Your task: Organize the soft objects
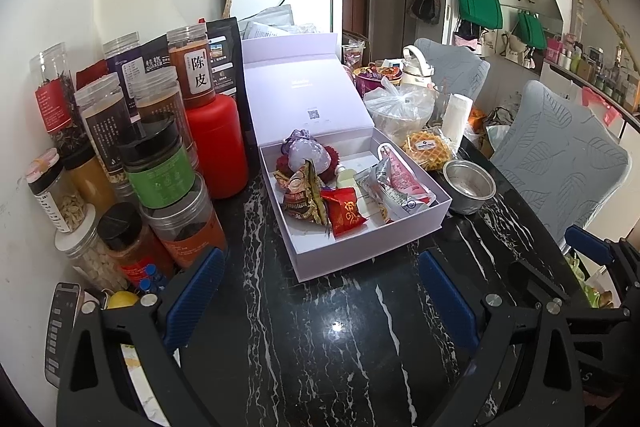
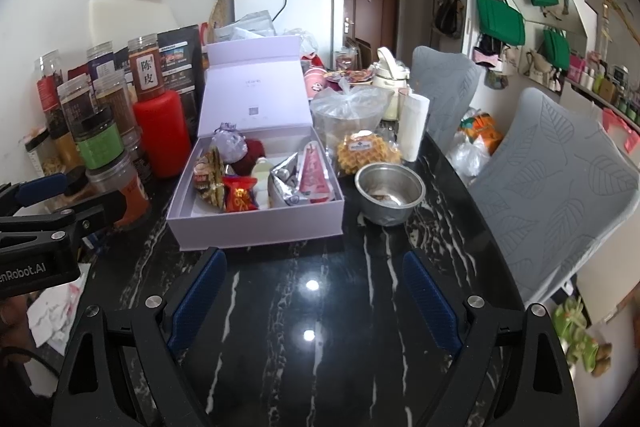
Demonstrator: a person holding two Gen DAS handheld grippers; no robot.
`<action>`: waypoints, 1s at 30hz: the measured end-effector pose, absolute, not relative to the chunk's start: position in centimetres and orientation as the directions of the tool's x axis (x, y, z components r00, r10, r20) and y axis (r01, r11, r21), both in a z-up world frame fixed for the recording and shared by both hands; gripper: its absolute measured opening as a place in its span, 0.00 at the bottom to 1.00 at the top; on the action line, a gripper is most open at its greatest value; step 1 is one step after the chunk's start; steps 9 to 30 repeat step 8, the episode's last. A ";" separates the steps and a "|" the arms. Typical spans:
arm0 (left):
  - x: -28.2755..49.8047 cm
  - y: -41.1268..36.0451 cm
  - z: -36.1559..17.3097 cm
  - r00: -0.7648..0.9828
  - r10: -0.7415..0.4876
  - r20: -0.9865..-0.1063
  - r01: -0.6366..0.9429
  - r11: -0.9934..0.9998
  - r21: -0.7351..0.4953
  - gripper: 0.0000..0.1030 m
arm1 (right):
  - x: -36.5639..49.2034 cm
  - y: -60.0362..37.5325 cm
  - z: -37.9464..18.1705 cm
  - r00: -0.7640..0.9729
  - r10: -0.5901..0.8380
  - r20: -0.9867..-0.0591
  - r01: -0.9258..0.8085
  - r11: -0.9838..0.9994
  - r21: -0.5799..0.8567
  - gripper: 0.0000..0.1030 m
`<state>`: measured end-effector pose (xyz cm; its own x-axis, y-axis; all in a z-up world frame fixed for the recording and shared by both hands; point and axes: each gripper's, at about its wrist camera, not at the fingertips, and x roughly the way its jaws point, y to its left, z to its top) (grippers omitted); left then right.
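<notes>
An open lilac gift box (image 1: 372, 245) (image 2: 256, 223) stands on the black marble table, its lid tipped back. Inside lie soft packets: a red candy wrapper (image 1: 346, 217) (image 2: 239, 198), a gold-brown snack bag (image 1: 302, 201) (image 2: 209, 177), a lilac pouch (image 1: 306, 153) (image 2: 229, 145), a silver packet (image 1: 378, 183) (image 2: 285, 181) and a pink packet (image 1: 406, 179) (image 2: 314, 173). My left gripper (image 1: 320, 297) hovers open in front of the box, nothing between its blue pads. My right gripper (image 2: 316, 297) is open too, just short of the box's front wall, and shows at the left wrist view's right edge.
Jars and a red bottle (image 1: 218, 147) (image 2: 162, 133) crowd the left side. A steel bowl (image 1: 470, 185) (image 2: 390, 193), a wrapped waffle (image 1: 426, 145) (image 2: 364, 151) and a bagged container (image 2: 348, 111) sit right of the box. Grey chairs (image 2: 548, 187) line the table's right edge.
</notes>
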<state>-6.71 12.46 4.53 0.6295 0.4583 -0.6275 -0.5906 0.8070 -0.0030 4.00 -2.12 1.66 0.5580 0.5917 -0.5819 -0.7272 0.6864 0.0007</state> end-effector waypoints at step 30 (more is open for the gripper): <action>-6.5 12.6 4.3 0.628 0.453 -0.633 -0.585 0.811 0.001 0.96 | 4.1 -1.9 1.6 0.555 0.589 -0.588 -0.729 0.685 -0.002 0.88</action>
